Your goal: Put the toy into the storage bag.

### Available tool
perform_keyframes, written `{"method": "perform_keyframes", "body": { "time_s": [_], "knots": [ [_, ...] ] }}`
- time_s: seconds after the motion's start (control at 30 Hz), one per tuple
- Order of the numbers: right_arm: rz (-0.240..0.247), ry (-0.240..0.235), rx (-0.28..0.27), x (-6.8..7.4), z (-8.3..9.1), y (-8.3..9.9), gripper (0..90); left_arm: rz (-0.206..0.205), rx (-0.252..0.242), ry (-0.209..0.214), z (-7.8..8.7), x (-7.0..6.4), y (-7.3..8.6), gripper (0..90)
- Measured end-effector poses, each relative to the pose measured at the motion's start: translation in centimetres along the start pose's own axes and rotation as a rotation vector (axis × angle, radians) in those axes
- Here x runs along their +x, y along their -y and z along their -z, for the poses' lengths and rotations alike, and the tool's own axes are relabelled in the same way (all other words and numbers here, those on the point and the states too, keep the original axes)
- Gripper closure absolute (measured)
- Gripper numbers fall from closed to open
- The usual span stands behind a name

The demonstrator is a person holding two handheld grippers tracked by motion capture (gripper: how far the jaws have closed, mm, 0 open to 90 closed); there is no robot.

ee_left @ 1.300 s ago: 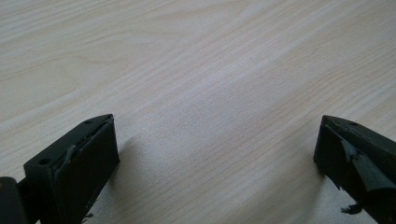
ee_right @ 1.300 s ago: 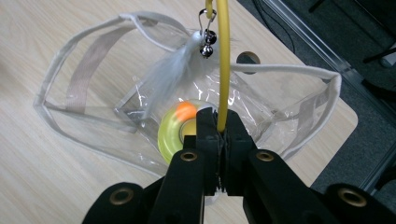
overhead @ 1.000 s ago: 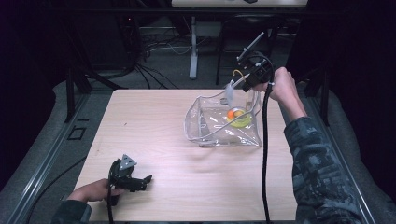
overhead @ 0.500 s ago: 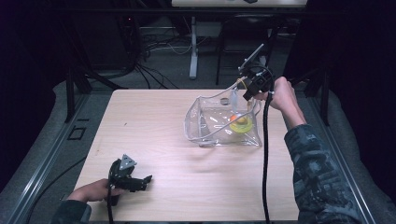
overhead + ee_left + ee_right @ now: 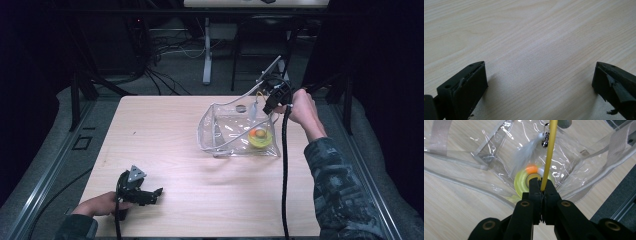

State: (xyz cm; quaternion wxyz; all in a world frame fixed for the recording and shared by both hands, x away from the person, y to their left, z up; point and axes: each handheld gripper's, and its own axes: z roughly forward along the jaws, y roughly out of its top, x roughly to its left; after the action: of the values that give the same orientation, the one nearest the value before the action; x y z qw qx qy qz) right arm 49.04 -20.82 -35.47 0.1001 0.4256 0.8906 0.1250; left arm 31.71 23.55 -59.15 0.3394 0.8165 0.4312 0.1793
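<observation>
Wooden table (image 5: 165, 125), right gripper (image 5: 272, 102) lowered nearer clear bag (image 5: 225, 132), yellow stick (image 5: 549, 152) pinched

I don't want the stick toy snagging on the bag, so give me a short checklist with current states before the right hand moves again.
1. Right tongs shut on the yellow stick: ok.
2. White feather and small bell hang from the stick over the clear bag: ok.
3. Feather clear of the bag's rim: cannot tell.
4. Yellow ring toy with the orange ball lies inside the bag: ok.
5. Left tongs open, resting on the table, away from the bag: ok.
</observation>
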Motion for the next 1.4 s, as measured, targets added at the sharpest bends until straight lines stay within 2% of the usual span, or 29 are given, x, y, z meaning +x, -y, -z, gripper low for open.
{"method": "perform_keyframes", "body": {
  "time_s": [0.2,0.33,0.47,0.5,0.53,0.6,0.63,0.67,0.7,0.73,0.8,0.83,0.87,0.9,1.0,1.03,1.2,1.4],
  "knots": [
    [-0.007,0.017,0.029,0.0,-0.8,0.0,87.7,0.0,0.0,0.0,0.0,0.0,0.0,0.0],
    [-0.011,0.018,0.028,0.1,-1.0,0.0,87.4,0.0,0.0,0.0,0.0,0.0,0.0,0.0],
    [-0.017,0.021,0.027,0.3,-0.6,0.0,85.5,0.0,0.0,0.0,0.0,0.0,0.0,0.0],
    [-0.021,0.009,0.0,0.3,0.0,0.1,82.0,0.0,0.0,0.0,0.0,0.0,0.0,0.0],
    [-0.021,0.009,0.0,0.3,0.0,0.1,82.0,0.0,0.0,0.0,0.0,0.0,0.0,0.0],
    [-0.027,0.0,-0.031,0.3,0.8,0.2,75.3,0.0,0.0,0.0,0.0,0.0,0.0,0.0],
    [-0.027,-0.004,-0.058,0.3,1.8,0.3,69.2,0.0,0.0,0.0,0.0,0.0,0.0,0.0],
    [-0.027,-0.004,-0.058,0.3,1.8,0.3,69.2,0.0,0.0,0.0,0.0,0.0,0.0,0.0],
    [-0.025,-0.016,-0.078,0.3,2.5,0.5,63.5,0.0,0.0,0.0,0.0,0.0,0.0,0.0],
    [-0.025,-0.016,-0.078,0.3,2.5,0.5,63.5,0.0,0.0,0.0,0.0,0.0,0.0,0.0],
    [-0.02,-0.015,-0.093,0.4,3.4,0.8,55.4,0.0,0.0,0.0,0.0,0.0,0.0,0.0],
    [-0.021,-0.016,-0.117,0.5,4.0,1.2,48.4,0.0,0.0,0.0,0.0,0.0,0.0,0.0],
    [-0.021,-0.016,-0.117,0.5,4.0,1.2,48.4,0.0,0.0,0.0,0.0,0.0,0.0,0.0],
    [-0.027,-0.011,-0.137,0.6,4.6,1.7,39.9,0.0,0.0,0.0,0.0,0.0,0.0,0.0],
    [-0.038,-0.019,-0.151,0.6,5.3,2.4,27.8,0.0,0.0,0.0,0.0,0.0,0.0,0.0],
    [-0.038,-0.019,-0.151,0.6,5.3,2.4,27.8,0.0,0.0,0.0,0.0,0.0,0.0,0.0],
    [-0.046,-0.012,-0.185,0.8,6.0,4.3,14.1,0.0,0.0,0.0,0.0,0.0,0.0,0.0],
    [-0.046,0.005,-0.195,1.3,5.8,5.7,5.5,0.004,-0.001,0.001,0.0,0.0,0.0,0.0]
  ]
}}
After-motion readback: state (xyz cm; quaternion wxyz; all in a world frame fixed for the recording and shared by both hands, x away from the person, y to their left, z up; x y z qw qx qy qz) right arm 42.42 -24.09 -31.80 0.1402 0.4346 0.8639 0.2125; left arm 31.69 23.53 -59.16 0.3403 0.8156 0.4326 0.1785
